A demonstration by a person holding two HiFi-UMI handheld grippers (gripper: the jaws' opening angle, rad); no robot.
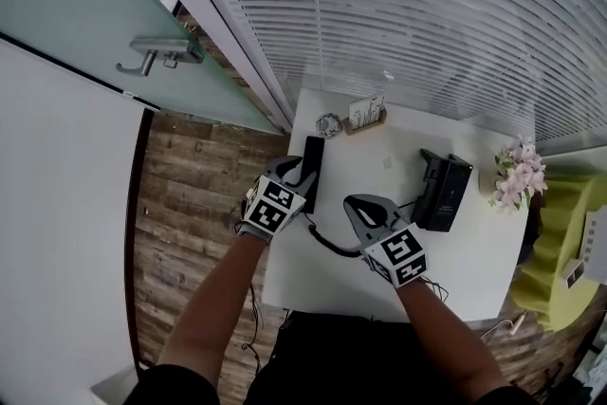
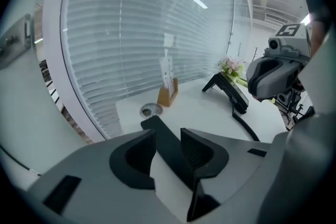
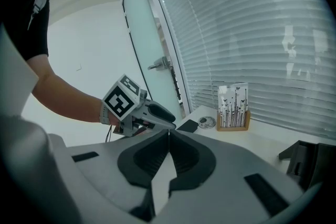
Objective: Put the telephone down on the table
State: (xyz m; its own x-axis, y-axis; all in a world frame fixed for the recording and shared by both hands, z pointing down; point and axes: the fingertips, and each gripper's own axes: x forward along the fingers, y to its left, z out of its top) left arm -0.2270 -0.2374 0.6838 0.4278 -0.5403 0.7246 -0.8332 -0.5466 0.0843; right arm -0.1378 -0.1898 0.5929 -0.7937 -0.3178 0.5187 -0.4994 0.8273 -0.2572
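Task looks basically done. Telephone handset (image 1: 313, 156) lies flat on the white desk (image 1: 384, 161), at the left side of the desk in the head view, running lengthwise just beside that left edge. Left gripper (image 1: 292, 177) sits over its near end with jaws spread; in the left gripper view the handset passes between them with bare desk showing beside it. Hard to tell if either pad touches it, but it reads as released, not pinched. Right gripper (image 1: 363, 207) is lower centre of the head view, jaws pressed together, nothing in them.

Left to do, as I judge it: lift the left gripper clear without dragging the handset.

Edges and room:
- The handset is close to the desk's left edge, so a sideways nudge could tip it off.
- Cord (image 1: 327, 242) curls from the handset's near end toward the phone base (image 1: 444, 192) at centre right, passing by the right gripper.
- The desk middle is bare.
- Card holder (image 1: 365, 114) and a small round item (image 1: 328, 124) sit at the top edge, flowers (image 1: 517, 174) far right.
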